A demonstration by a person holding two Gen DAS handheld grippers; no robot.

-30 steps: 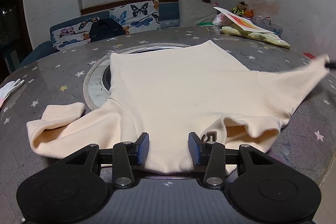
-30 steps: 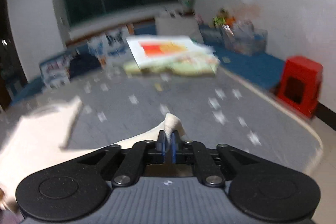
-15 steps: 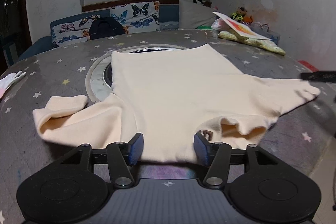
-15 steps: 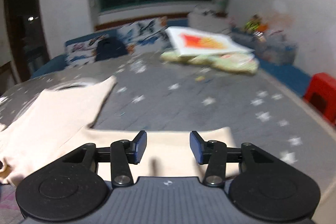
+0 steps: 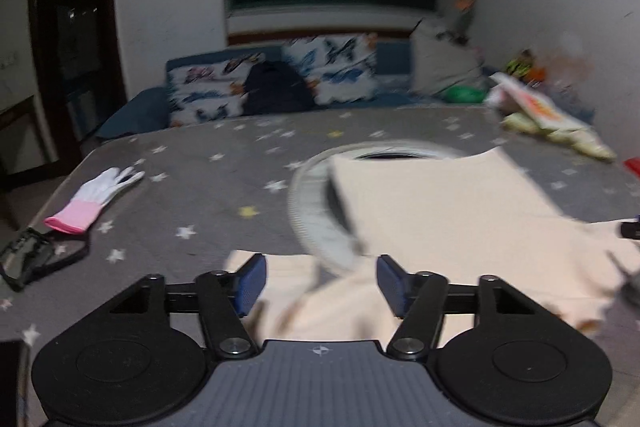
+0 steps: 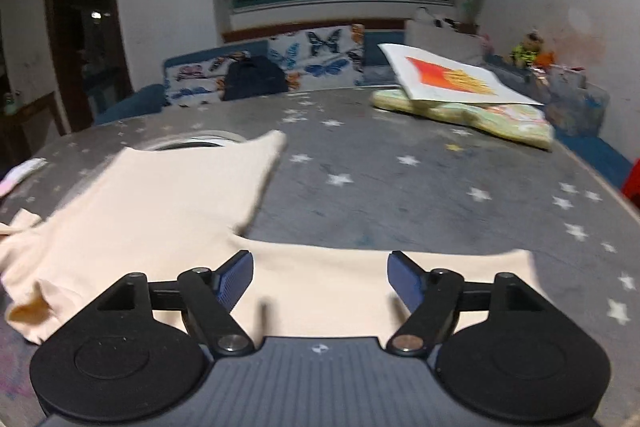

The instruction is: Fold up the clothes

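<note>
Now both grippers hang wide open over a cream top spread on the star-print table.

Seen from the left wrist, the left gripper point(image 5: 319, 283) has its jaws spread far apart, holding nothing; its blue pads point(image 5: 251, 281) sit just above the crumpled left sleeve of the top point(image 5: 440, 211), though blur hides whether they touch the cloth. Seen from the right wrist, the right gripper point(image 6: 320, 277) is spread just as wide and grips nothing, poised over the right sleeve, which lies flat along the near edge of the table point(image 6: 400, 195). The top's body point(image 6: 160, 199) stretches toward the middle, its far hem across a pale ring set in the table point(image 5: 312, 203). A white glove point(image 5: 96, 197) with a pink cuff lies near the left edge.
</note>
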